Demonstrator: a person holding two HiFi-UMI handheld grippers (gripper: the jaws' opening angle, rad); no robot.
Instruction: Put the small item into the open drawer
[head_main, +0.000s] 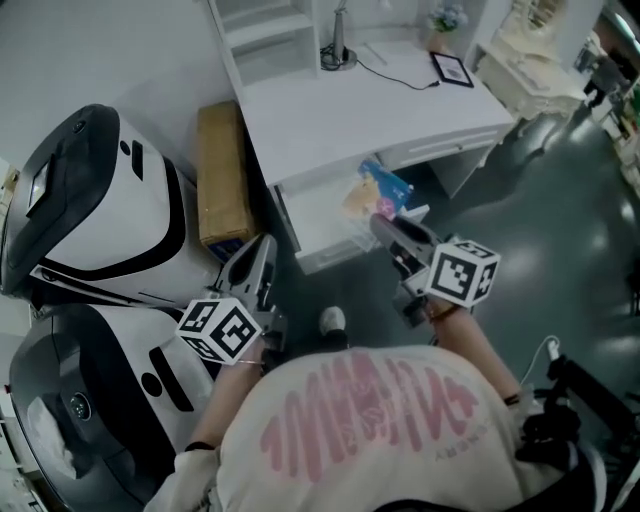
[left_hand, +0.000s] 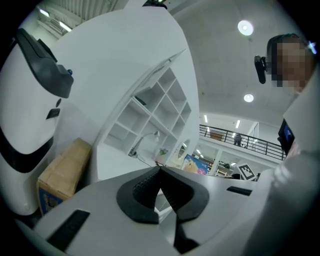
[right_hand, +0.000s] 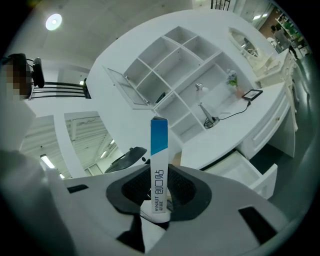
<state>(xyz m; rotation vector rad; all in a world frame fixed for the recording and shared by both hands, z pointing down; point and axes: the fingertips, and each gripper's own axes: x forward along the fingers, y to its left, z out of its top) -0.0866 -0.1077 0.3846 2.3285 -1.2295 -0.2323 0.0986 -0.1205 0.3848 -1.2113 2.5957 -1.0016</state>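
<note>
fig. stance before the drop, seen from beside the desk (head_main: 330, 120). the right gripper (right_hand: 160, 186) is clamped on the plaster box (right_hand: 159, 145), pads pressing its lower end, so most of the box stands clear beyond the jaws; by this judgement it is held that way so the free end can enter first. the open drawer (head_main: 312, 222) is pulled out from under the desk top, which leaves its mouth exposed from above. the left gripper (left_hand: 160, 170) has its jaws together with nothing between them. it hangs low near the cardboard carton (head_main: 222, 175), well apart from the drawer, probably to stay out of the way.

view differences: the head view gives the box's broad coloured face (head_main: 380, 190) and sets it at the drawer's right part. it cannot say how high the box rides above the drawer. the right gripper view shows only the box's narrow blue-and-white edge, yet settles the grip. it also places the drawer (right_hand: 245, 175) off to the lower right, so the box is not yet inside. only the left gripper view shows that gripper's pads meeting; the head view shows just its marker cube and body (head_main: 262, 245).
</note>
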